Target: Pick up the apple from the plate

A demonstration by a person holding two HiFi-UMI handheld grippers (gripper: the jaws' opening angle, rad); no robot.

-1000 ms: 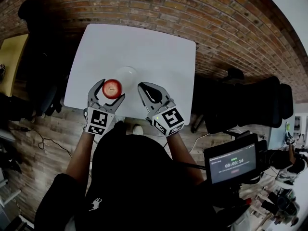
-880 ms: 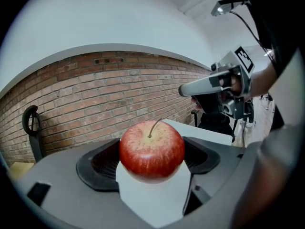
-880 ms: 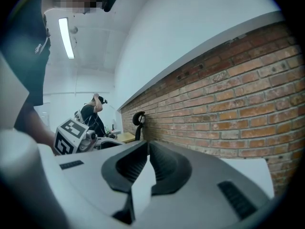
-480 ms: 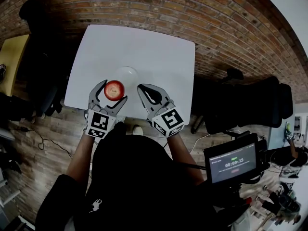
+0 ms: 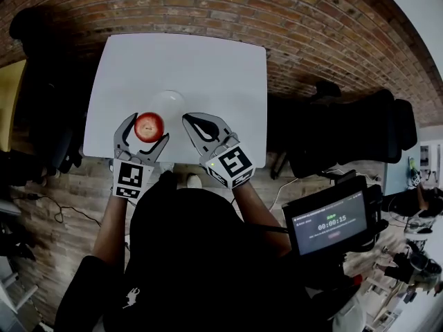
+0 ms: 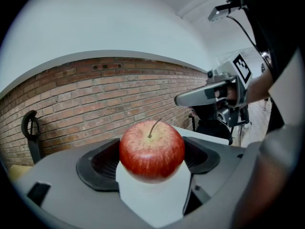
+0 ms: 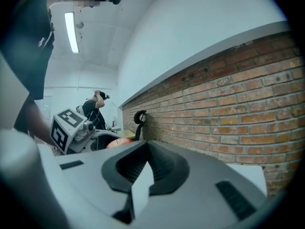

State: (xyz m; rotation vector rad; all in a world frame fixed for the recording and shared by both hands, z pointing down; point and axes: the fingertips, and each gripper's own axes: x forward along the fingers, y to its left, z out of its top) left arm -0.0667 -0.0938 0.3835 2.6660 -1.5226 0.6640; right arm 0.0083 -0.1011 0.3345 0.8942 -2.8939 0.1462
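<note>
A red apple (image 5: 149,126) with a short stem sits between the jaws of my left gripper (image 5: 147,130), which is shut on it. It is held just off the white plate (image 5: 168,101), toward the near side of the white table (image 5: 208,68). In the left gripper view the apple (image 6: 151,149) fills the gap between the dark pads (image 6: 97,163). My right gripper (image 5: 197,122) hovers beside it on the right. Its jaws are shut with nothing between them. From the right gripper view, a sliver of the apple (image 7: 119,143) shows behind the closed jaws.
Black office chairs (image 5: 346,137) stand to the right of the table and a dark chair (image 5: 41,102) to its left. A small screen with a timer (image 5: 329,223) is at my lower right. A brick wall (image 6: 86,94) runs behind the table.
My left gripper stays shut on the apple and has drawn slightly nearer to me, away from the plate. The whole head view has shifted a little to the left.
</note>
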